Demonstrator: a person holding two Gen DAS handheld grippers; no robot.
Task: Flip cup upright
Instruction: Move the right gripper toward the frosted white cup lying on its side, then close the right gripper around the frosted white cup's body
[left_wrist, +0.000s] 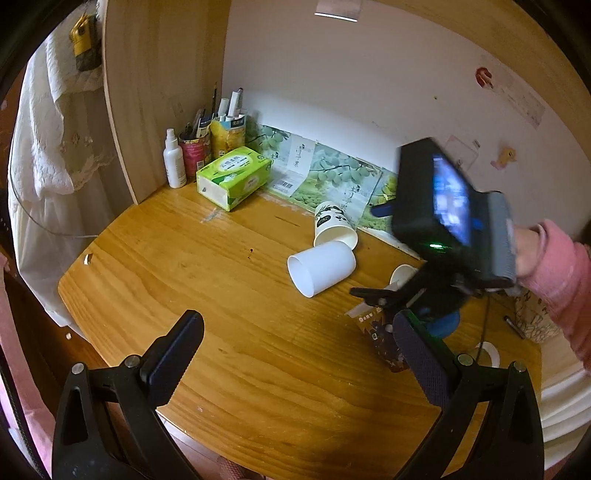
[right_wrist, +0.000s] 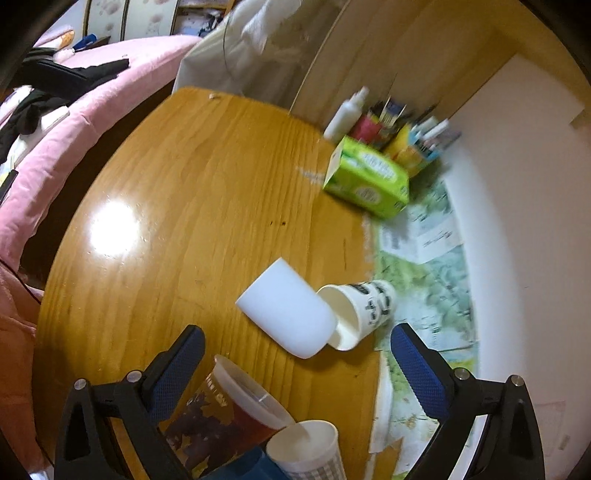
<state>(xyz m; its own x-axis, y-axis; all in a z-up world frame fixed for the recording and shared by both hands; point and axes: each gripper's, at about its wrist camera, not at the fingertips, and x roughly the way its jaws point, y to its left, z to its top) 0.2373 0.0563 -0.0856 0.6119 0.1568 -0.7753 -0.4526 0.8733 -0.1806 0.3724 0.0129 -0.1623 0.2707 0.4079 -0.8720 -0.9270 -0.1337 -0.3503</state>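
Two grippers hang over a wooden desk (left_wrist: 155, 266) with jaws spread wide and empty: the left gripper (left_wrist: 299, 354) low over bare wood, the right gripper (right_wrist: 297, 363) above a cluster of cups. Nearest the right gripper, a checked paper cup (right_wrist: 306, 452) stands mouth up beside a brown printed cup with a clear lid (right_wrist: 229, 402), which lies tilted; the frame edge cuts off both bases. Farther out, the white plastic cup (right_wrist: 286, 314) lies on its side, its closed end touching the mouth of a black-and-white printed paper cup (right_wrist: 360, 310), also toppled. The flip thus appears not yet begun for these two. Which cup is meant cannot be told. Beyond, a green tissue pack (left_wrist: 232, 177) and pen holders (left_wrist: 210, 140) sit by the wall; motion blur smears the right view's far detail.
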